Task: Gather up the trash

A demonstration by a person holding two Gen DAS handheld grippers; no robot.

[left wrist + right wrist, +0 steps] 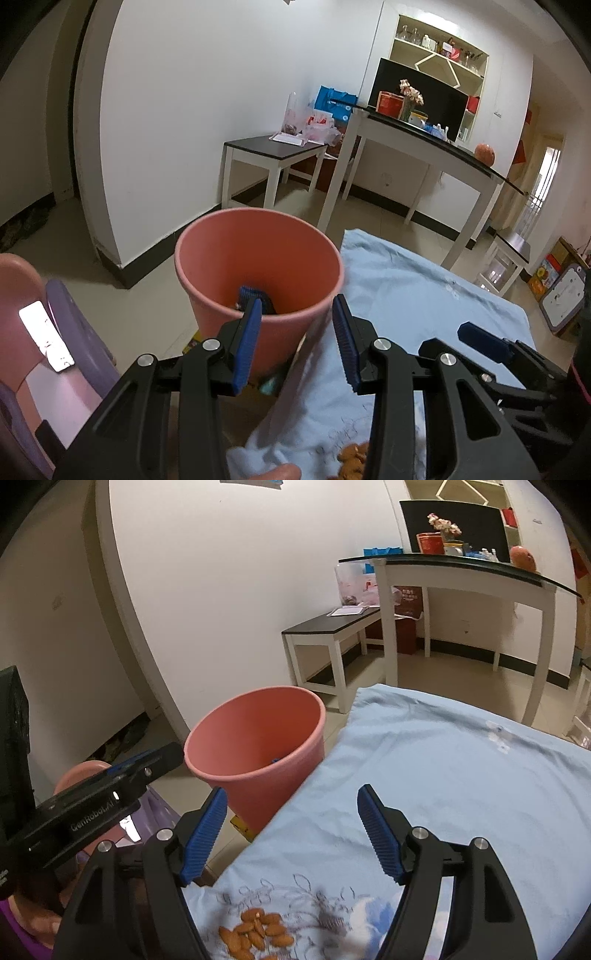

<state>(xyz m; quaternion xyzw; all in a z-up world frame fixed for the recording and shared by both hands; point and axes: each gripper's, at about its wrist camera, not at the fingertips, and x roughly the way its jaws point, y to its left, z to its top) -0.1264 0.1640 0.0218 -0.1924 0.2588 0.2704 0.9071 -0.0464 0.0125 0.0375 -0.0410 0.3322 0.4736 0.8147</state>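
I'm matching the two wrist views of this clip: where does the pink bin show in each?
Left wrist view: the pink bin stands at centre, just beyond the left gripper, with a dark and blue item inside.
Right wrist view: the pink bin is left of centre, beyond the open right gripper.
Shared landmark: the light blue cloth, whose edge lies right of the bin in both.

Matt, probably plastic bin (258, 266); soft cloth (443, 775)
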